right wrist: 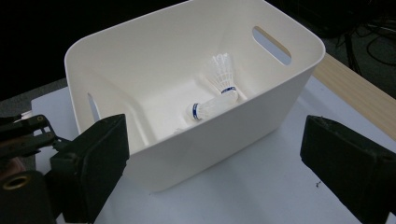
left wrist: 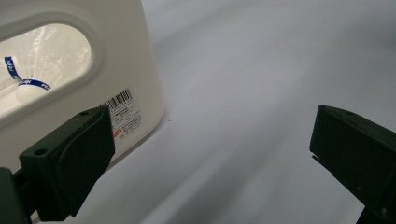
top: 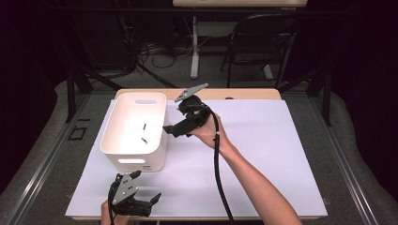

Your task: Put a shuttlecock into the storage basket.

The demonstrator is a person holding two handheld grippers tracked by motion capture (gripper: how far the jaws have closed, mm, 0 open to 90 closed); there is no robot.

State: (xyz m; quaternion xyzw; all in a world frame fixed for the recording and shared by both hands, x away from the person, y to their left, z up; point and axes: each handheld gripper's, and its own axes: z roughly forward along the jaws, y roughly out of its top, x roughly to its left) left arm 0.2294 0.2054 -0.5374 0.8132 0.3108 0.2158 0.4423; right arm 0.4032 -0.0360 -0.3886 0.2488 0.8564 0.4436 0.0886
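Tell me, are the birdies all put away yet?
It looks nearly done. Two shuttlecocks already lie inside the white bin. Nothing is in hand: the right gripper hangs open beside the bin's rim, and the left gripper rests open near the table's front edge. The white mat shows no other shuttlecock, so little seems left.

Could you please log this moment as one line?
left gripper: open, idle | right gripper: open beside bin | shuttlecocks: two in bin
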